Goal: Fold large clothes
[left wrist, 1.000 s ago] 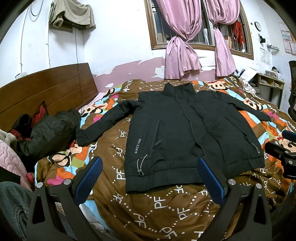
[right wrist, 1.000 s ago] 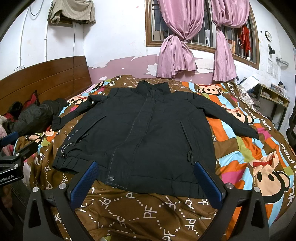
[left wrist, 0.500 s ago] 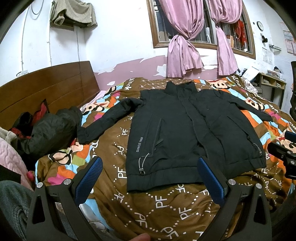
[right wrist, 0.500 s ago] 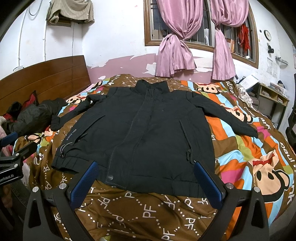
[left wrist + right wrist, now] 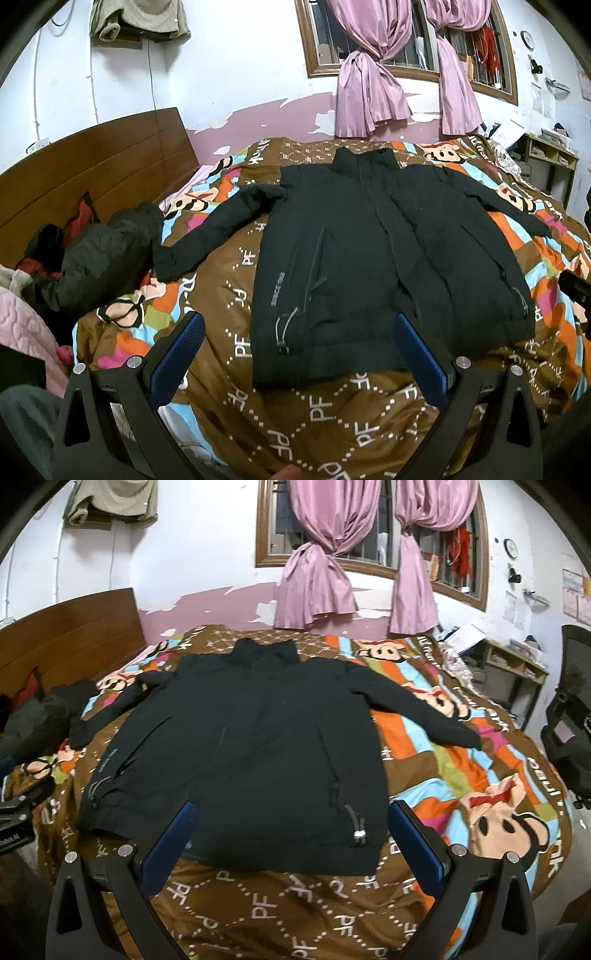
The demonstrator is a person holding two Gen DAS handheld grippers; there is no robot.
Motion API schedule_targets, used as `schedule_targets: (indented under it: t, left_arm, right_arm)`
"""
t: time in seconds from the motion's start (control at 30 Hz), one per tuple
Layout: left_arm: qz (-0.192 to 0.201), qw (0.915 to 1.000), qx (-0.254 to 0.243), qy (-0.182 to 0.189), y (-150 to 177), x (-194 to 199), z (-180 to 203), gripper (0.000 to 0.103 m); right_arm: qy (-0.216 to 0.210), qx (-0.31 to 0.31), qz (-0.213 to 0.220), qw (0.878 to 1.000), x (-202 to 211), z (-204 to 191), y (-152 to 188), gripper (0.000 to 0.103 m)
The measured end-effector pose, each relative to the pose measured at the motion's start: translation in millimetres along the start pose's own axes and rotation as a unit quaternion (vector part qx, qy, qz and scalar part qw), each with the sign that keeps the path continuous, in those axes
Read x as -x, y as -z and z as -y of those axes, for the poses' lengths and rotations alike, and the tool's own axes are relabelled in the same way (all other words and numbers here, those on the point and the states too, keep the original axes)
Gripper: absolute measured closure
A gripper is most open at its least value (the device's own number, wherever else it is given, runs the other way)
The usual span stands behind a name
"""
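Item one: a black jacket (image 5: 369,258) (image 5: 251,746), which we find laid flat and front-up on the bed, collar toward the window, hem toward us, both sleeves spread out to the sides. Its left-hand sleeve (image 5: 218,232) angles down toward the headboard side; the other sleeve (image 5: 424,716) lies across the striped part of the cover. Small pale lettering and a drawstring toggle (image 5: 282,345) show near the hem.

Item two: the bed cover (image 5: 325,406) (image 5: 461,775), brown with white "PF" diamond print and bright cartoon-monkey stripes.

Item three: our left gripper (image 5: 299,354), its blue-padded fingers (image 5: 177,354) spread wide, holding nothing, hovering over the hem's left corner area and apart from the cloth.

Item four: our right gripper (image 5: 291,834), fingers (image 5: 413,845) likewise spread wide and empty, hovering over the hem, not touching it as far as we can tell.

Item five: a dark padded garment (image 5: 99,258) bunched by the wooden headboard (image 5: 92,166), just beside the jacket's cuff.

Item six: pink curtains (image 5: 317,583), tied back at a wood-framed window.

Item seven: a low shelf unit (image 5: 513,664) by the far wall.
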State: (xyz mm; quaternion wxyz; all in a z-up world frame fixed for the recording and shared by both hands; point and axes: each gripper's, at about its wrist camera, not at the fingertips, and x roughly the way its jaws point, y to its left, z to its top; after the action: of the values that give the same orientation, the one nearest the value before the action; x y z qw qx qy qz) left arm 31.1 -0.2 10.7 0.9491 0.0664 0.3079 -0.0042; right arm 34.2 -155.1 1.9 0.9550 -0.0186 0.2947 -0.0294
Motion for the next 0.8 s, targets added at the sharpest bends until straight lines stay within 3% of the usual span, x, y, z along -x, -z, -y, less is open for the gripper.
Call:
schedule_targets:
  t: [0.33, 0.53, 0.8]
  left_arm:
    - [0.046, 0.9988, -0.017, 0.006, -54, 22, 7, 0.003]
    - [0.059, 0.9975, -0.025, 0.032, -90, 41, 15, 0.003]
    - [0.071, 0.9954, -0.049, 0.04, -140, 68, 27, 0.003]
  right_arm:
    - [0.023, -0.004, 0.035, 0.999, 18, 16, -31, 0.0]
    - [0.016, 0.001, 0.053, 0.998, 39, 24, -57, 0.0]
    - [-0.017, -0.007, 0.037, 0.999, 72, 60, -114, 0.0]
